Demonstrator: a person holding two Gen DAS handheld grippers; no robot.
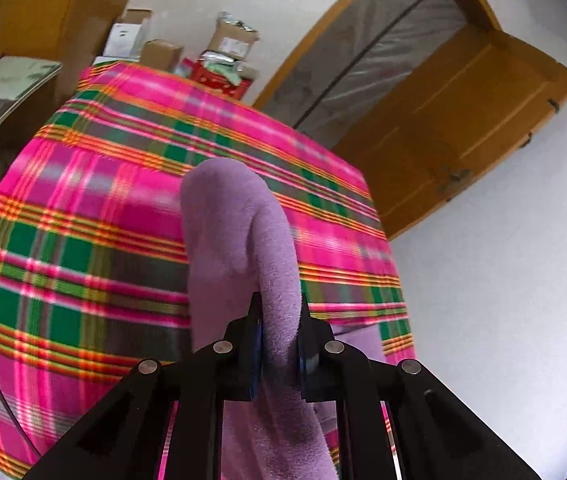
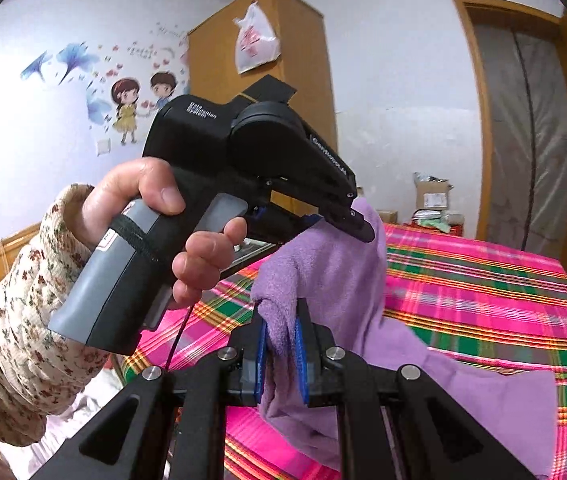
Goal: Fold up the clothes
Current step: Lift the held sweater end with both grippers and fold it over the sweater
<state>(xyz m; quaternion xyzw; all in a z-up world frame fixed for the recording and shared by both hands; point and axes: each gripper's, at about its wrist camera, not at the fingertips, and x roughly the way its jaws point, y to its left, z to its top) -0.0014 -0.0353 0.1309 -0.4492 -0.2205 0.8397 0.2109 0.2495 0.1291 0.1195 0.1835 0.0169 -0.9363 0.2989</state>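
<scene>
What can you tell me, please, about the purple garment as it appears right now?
The purple garment is a soft, fleecy, lilac cloth with no visible print. It is lifted off the pink plaid bedspread, with its lower part draped on it. The left gripper pinches one edge, and the right gripper is shut on another bunched fold. Its full shape cannot be made out.

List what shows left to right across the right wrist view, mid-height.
Floral sleeve → hand gripping the left tool, shut on the purple garment → plaid bedspread → wooden door frame. The right tool sits bottom centre, also shut on the garment.
</scene>
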